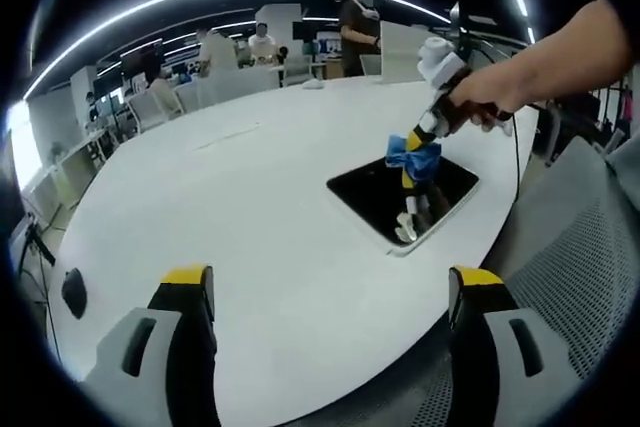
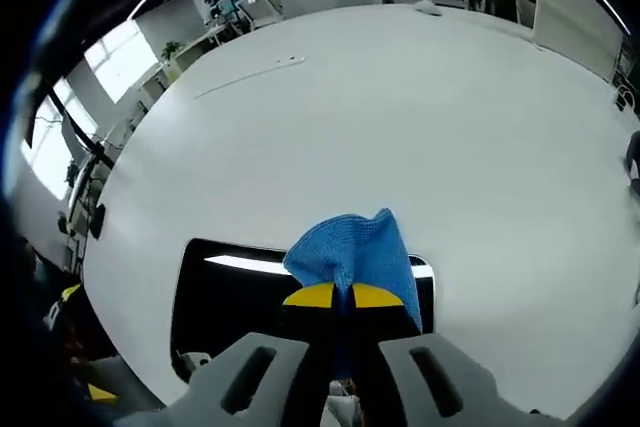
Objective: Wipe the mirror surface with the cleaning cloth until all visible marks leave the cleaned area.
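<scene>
The mirror (image 1: 375, 202) is a dark rectangle in a white frame, lying flat on the white table (image 1: 250, 207) near its right edge. A person's hand holds my right gripper (image 1: 411, 175) over the mirror, shut on a blue cleaning cloth (image 1: 413, 155). The gripper's reflection shows in the glass below it. In the right gripper view the cloth (image 2: 350, 250) bunches up from the shut yellow-tipped jaws of the right gripper (image 2: 345, 297), with the mirror (image 2: 230, 302) beneath. My left gripper (image 1: 330, 282) stands open over the table's near side, short of the mirror, with nothing between its jaws.
A grey mesh chair (image 1: 580, 247) stands beside the table's right edge. A small black object (image 1: 73, 292) sits by the table's left edge. A thin cable (image 1: 230, 134) lies farther back. People and office chairs stand beyond the far end of the table.
</scene>
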### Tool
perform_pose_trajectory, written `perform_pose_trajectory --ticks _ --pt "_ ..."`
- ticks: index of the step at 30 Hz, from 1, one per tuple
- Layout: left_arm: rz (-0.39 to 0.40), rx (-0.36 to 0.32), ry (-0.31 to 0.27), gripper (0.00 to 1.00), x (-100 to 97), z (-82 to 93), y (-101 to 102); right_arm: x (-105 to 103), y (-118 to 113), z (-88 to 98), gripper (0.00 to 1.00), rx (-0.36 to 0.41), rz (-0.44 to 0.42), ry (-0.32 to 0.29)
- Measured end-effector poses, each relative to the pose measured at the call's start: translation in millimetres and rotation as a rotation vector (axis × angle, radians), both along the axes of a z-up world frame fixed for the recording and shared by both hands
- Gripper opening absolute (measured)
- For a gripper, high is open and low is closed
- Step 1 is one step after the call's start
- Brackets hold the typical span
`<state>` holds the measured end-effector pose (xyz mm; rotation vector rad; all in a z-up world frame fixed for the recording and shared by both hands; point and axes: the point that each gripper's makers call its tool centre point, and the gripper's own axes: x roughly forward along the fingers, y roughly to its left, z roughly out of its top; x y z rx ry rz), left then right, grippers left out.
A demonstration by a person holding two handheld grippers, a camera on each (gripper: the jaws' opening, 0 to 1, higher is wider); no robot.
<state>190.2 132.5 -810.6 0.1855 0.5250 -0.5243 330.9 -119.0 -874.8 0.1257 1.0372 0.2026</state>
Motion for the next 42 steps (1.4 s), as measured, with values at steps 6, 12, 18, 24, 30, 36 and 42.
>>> perform_pose_trajectory --ticks 6,12,18,24,30,36,42 --pt "0.003 0.011 0.009 0.99 0.3 -3.1 2.0 0.3 30.0 -0.1 0.0 0.034 0.024 0.009" --pt "0.0 0.014 0.013 0.99 0.2 -4.5 1.9 4.0 49.6 -0.6 0.0 0.056 0.042 0.014" --pt "0.001 0.025 0.015 0.99 0.0 -5.1 2.5 4.0 61.5 1.4 0.0 0.086 0.043 0.03" --pt "-0.001 0.02 0.014 0.99 0.0 -5.4 2.1 6.6 81.5 3.1 0.0 0.108 0.05 0.033" --pt "0.001 0.02 0.028 0.99 -0.7 -7.2 2.0 11.0 112.1 0.9 0.0 0.12 0.083 0.024" --pt "0.01 0.028 0.038 0.99 -0.5 -10.7 5.2 8.4 144.0 0.7 0.0 0.124 0.143 0.026" --pt "0.009 0.032 0.033 0.99 -0.3 -10.4 6.5 10.7 142.3 -1.4 0.0 0.118 0.142 0.027"
